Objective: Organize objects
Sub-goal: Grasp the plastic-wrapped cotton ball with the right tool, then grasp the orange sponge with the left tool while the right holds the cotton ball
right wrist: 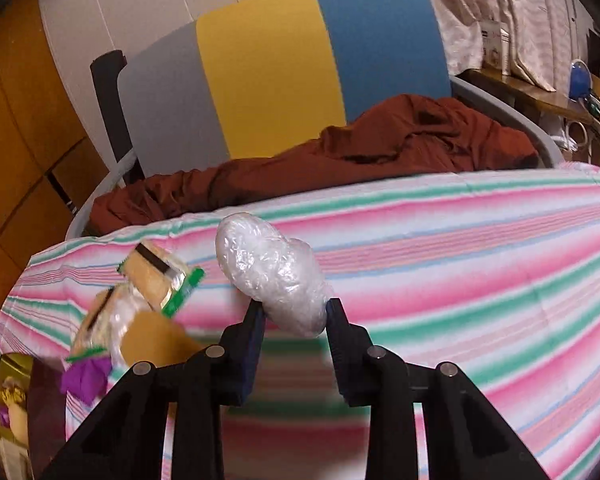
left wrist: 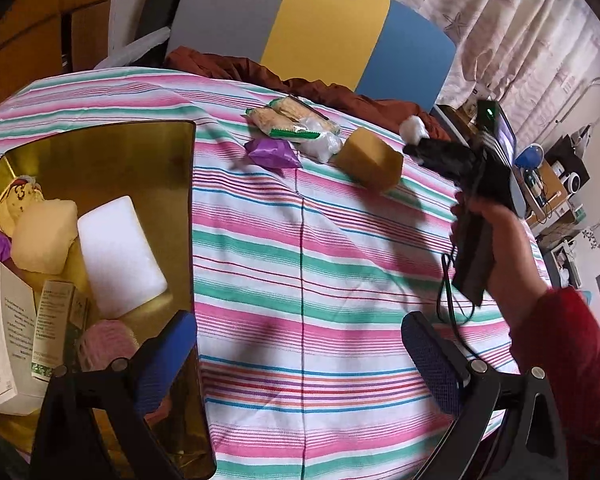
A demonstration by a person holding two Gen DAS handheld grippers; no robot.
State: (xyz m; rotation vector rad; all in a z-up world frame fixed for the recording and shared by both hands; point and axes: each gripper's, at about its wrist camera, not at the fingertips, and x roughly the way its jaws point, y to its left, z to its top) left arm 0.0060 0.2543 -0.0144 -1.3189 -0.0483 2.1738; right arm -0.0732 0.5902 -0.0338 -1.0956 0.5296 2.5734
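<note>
My right gripper point(right wrist: 296, 312) is shut on a white bundle wrapped in clear plastic point(right wrist: 272, 272), held above the striped tablecloth point(right wrist: 460, 280). The left wrist view shows the same gripper point(left wrist: 416, 148) with the bundle point(left wrist: 414, 127) near the table's far right. My left gripper point(left wrist: 300, 360) is open with nothing between its fingers, beside a gold tray point(left wrist: 100, 152). The tray holds a white foam block point(left wrist: 120, 252), a yellow soft lump point(left wrist: 44, 236), two cartons point(left wrist: 8, 332) and pink yarn point(left wrist: 104, 340). Cracker packs point(left wrist: 284, 120), a purple wrapper point(left wrist: 272, 154), a clear bag point(left wrist: 320, 144) and a yellow sponge block point(left wrist: 370, 158) lie on the cloth.
A chair with a grey, yellow and blue back point(right wrist: 268, 72) stands behind the table, with a rust-brown cloth point(right wrist: 380, 148) heaped on its seat. A hand in a red sleeve point(left wrist: 560, 340) holds the right gripper. Curtains and a cluttered desk point(left wrist: 548, 184) are at the right.
</note>
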